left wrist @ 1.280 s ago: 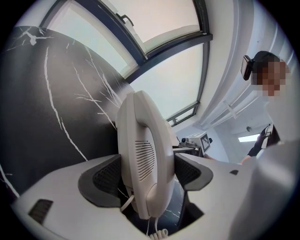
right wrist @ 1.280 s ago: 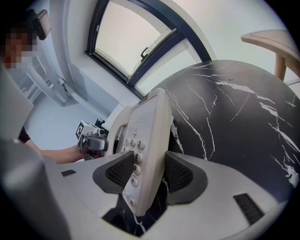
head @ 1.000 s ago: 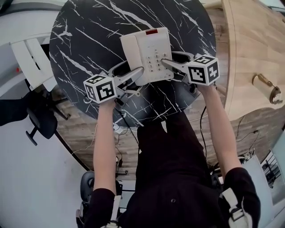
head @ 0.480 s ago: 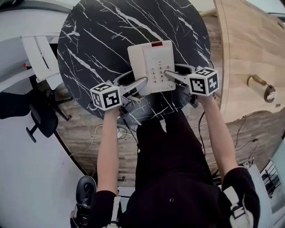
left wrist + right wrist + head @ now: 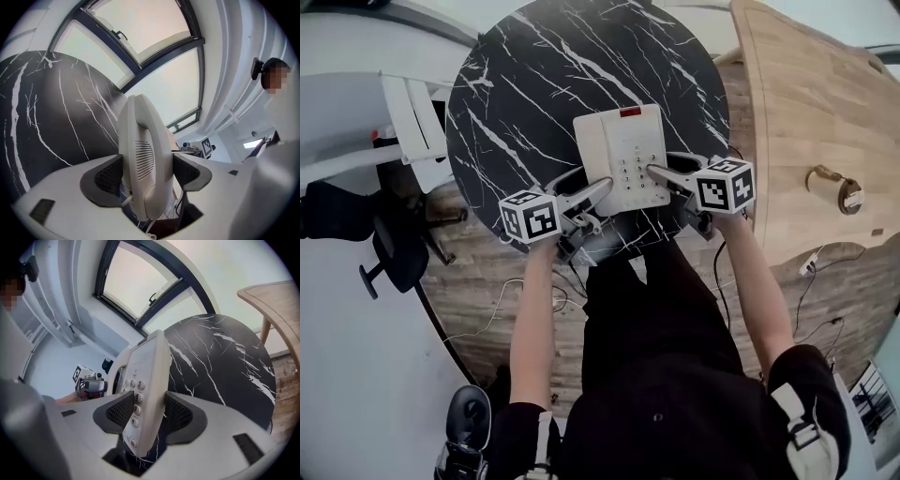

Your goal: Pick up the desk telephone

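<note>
A white desk telephone [image 5: 619, 155] with a keypad and a red strip at its far end hangs above the round black marble table [image 5: 534, 84], gripped from both sides. My left gripper [image 5: 602, 187] is shut on its handset side; in the left gripper view the pads press the handset [image 5: 145, 159] edge-on between the jaws of the left gripper [image 5: 147, 173]. My right gripper [image 5: 654, 172] is shut on the keypad side. There the telephone [image 5: 145, 380] stands on edge in the right gripper [image 5: 144, 411], number keys facing left.
A light wooden table [image 5: 806, 103] with a small round object [image 5: 844, 192] stands to the right. A white unit [image 5: 412, 112] and a dark office chair [image 5: 394, 253] are at the left. Cables lie on the wooden floor [image 5: 487, 300] below the marble table's edge.
Both grippers have risen together with the telephone held between them. The marble table now looks smaller and farther below.
</note>
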A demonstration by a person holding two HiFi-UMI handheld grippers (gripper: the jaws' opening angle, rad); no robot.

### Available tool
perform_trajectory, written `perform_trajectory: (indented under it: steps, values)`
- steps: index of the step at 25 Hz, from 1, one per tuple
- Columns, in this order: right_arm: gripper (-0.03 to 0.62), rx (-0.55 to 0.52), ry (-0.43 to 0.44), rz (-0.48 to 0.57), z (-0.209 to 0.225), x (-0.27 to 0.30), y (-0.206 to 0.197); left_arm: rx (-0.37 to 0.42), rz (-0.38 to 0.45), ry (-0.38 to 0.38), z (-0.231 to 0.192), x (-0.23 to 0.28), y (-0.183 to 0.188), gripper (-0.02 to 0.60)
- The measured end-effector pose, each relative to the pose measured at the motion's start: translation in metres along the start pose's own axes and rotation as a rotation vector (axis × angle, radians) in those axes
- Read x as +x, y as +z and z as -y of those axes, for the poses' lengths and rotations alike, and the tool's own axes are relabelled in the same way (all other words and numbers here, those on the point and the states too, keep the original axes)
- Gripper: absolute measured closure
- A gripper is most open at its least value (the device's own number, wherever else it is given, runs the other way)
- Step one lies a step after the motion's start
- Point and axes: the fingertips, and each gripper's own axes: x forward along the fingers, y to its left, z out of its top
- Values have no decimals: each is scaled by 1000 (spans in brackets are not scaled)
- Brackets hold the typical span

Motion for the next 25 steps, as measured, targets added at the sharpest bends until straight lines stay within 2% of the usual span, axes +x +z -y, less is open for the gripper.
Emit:
perform_trajectory:
  steps: [6,14,25]
  values:
    - [370,-53,-11,24,-25,-6,9,48,32,-16,13,-20,7,233]
    - [370,-98,-36,95,-79,-11,6,118,65,-46,34,-69,9,235]
    - [372,-222,-62,218,-161,-25,15,268,129,-92,72,-139,20,238]
